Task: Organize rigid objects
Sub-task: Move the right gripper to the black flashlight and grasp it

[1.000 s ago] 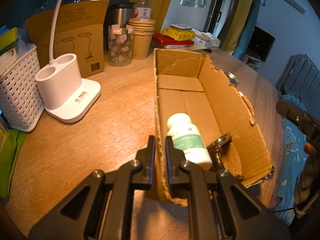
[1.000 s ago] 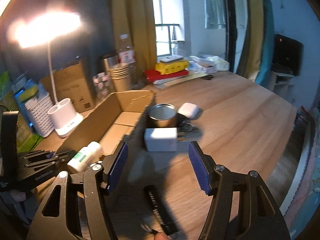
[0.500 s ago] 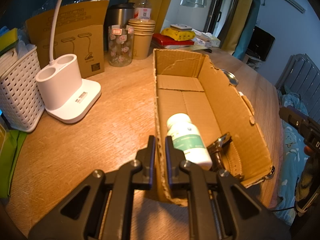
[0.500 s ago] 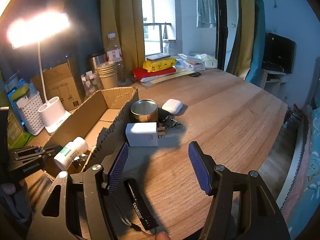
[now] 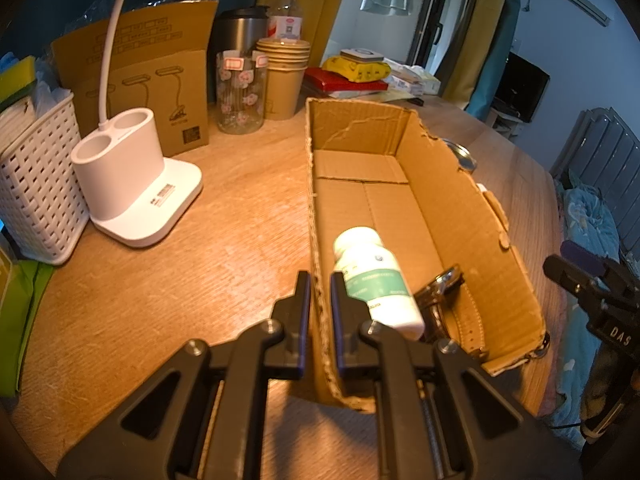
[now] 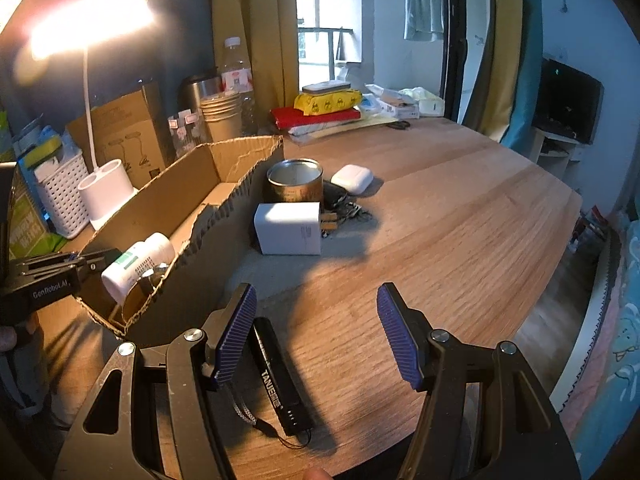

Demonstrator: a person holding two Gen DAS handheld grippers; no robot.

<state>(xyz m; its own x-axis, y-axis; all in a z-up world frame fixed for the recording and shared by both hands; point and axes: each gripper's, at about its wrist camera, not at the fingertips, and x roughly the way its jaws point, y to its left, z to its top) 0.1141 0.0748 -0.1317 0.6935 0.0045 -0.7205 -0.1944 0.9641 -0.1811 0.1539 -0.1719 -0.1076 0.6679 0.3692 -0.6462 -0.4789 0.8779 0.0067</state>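
Cardboard box (image 5: pixel 460 216) sits open on the wooden table (image 5: pixel 224 240), long and narrow, running from near to far, w/ torn upper edges. Left gripper (image 5: pixel 319 300) is clamped on the box's near left wall — one finger outside, one inside, pads pressed to the cardboard. Inside, at the near end, a white pill bottle (image 5: pixel 374 276) w/ a green label lies on its side, cap pointing far; just right of it lies a wristwatch w/ a tan leather strap (image 5: pixel 452 304). Far half of the box floor is bare. Right gripper (image 6: pixel 318 332) hovers over the table right of the box, jaws wide apart w/ nothing between the pads. A black stick-shaped gadget (image 6: pixel 280 380) w/ a wrist cord lies on the table just beside its left finger — whether it touches the pad, can't tell. Further out, close to the box's right wall: a white charger block (image 6: pixel 290 228), a round tin can (image 6: pixel 295 180) behind it, a white earbud case (image 6: pixel 352 178) & a dark bunch of keys (image 6: pixel 344 208). Left of the box stand a white desk lamp base (image 5: pixel 132 188) & a white basket (image 5: pixel 36 184).
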